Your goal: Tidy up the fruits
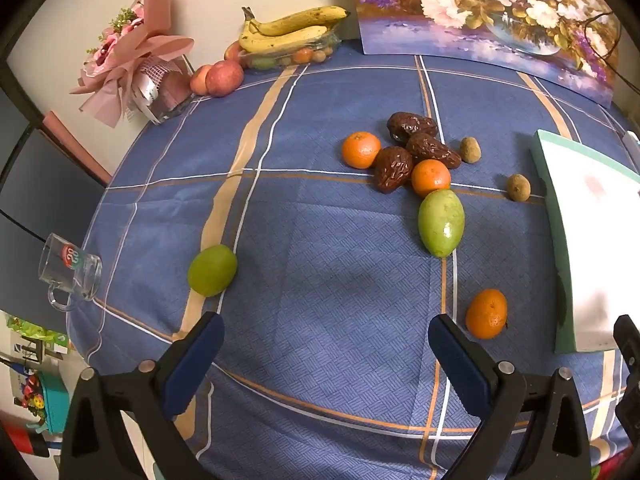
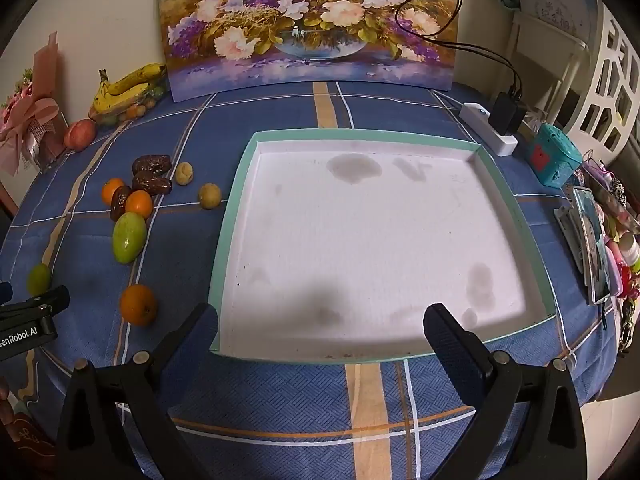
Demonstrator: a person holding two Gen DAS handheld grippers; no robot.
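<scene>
A blue tablecloth [image 1: 320,260] crossed by tan and white stripes is covering the table, and a flower painting [image 2: 308,24] is leaning against the pale wall at the back. A pink bouquet [image 1: 128,60] is sitting in the far left corner beside two apples [image 1: 218,78], with a clear dish of bananas [image 1: 288,32] just behind them, and a glass mug [image 1: 70,272] is standing at the left edge. On the right side a power strip [image 2: 488,128] and a teal box [image 2: 554,158] are sitting near the wall. The white tray [image 2: 240,184] with its teal rim is lying flat and holding nothing. The fruits are lying on the cloth to its left: three dates [image 1: 412,124], three tangerines [image 1: 361,150], two small brown fruits [image 1: 470,149] and a round green fruit [image 1: 212,270]. The large green mango [image 1: 441,222] is lying with its long axis running near to far, its narrower end pointing toward the camera. The left gripper [image 1: 326,344] is hovering over bare cloth with jaws spread wide, holding nothing; the right gripper [image 2: 320,328] is hanging over the tray's near edge, equally wide and unloaded.
</scene>
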